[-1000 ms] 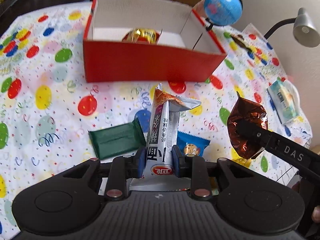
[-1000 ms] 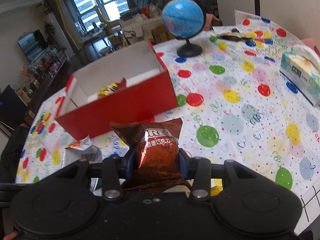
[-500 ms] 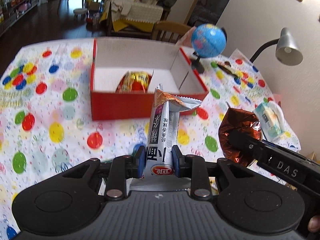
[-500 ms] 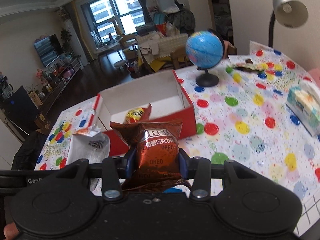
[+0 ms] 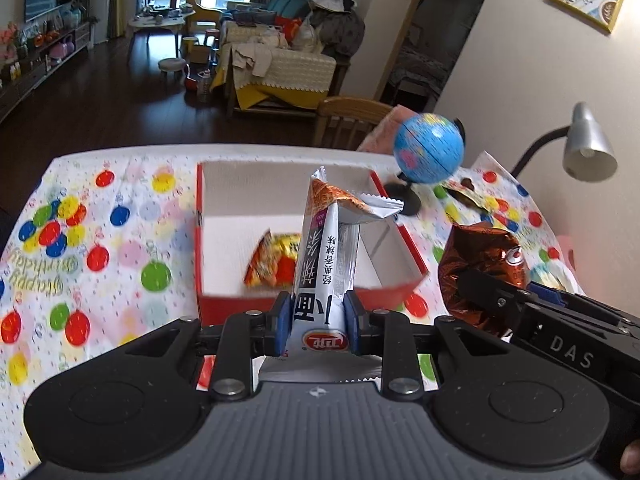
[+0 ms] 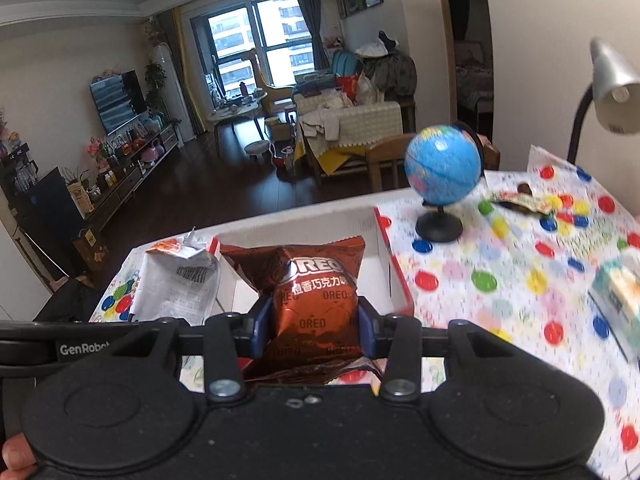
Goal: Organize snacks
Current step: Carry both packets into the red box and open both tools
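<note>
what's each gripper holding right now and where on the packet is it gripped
The left hand-held gripper pinches the white noodle packet near its bottom end. The right hand-held gripper clamps the brown Oreo bag across its lower half.

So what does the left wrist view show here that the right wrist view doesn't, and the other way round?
Only the left wrist view: the orange-yellow snack lying in the red box, and the left gripper clamping the white snack stick.

Only the right wrist view: the right gripper pinching the Oreo pack head-on with its logo readable, and the television.

Both: box, both held snacks, globe, desk lamp, balloon tablecloth.
</note>
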The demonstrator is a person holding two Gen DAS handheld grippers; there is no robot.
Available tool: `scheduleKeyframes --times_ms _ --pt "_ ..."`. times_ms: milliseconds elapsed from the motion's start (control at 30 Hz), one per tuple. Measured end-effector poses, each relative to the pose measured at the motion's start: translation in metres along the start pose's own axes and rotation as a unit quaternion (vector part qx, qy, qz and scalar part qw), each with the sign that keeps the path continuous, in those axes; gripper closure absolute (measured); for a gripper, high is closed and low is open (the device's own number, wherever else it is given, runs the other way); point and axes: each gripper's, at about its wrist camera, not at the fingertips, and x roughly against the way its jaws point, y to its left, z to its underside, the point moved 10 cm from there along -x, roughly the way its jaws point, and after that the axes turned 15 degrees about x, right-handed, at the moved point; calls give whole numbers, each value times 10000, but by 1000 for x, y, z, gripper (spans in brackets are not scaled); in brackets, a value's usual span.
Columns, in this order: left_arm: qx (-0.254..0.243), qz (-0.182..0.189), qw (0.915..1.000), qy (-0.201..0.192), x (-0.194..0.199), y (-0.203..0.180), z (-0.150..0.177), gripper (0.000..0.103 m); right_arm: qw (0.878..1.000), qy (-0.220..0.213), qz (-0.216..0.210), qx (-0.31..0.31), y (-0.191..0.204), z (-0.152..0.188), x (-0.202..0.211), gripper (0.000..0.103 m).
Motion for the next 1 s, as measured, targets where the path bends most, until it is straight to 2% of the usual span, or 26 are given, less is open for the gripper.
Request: scheduleKeyframes --times_ms 233,467,767,1000 --pt "29 -233 9997 -77 -24 0 -34 76 9998 -20 -2 208 -5 -23 -30 61" --pt "-3 -446 9990 -31 -58 2 -53 76 9994 125 -24 310 -13 -35 -65 61" --pt "57 -806 9966 181 -115 17 -68 76 9983 477 -112 313 -22 -29 -118 61" --pt "-1 -1130 9924 480 -161 25 -67 76 9950 903 -168 379 -26 -9 -158 61"
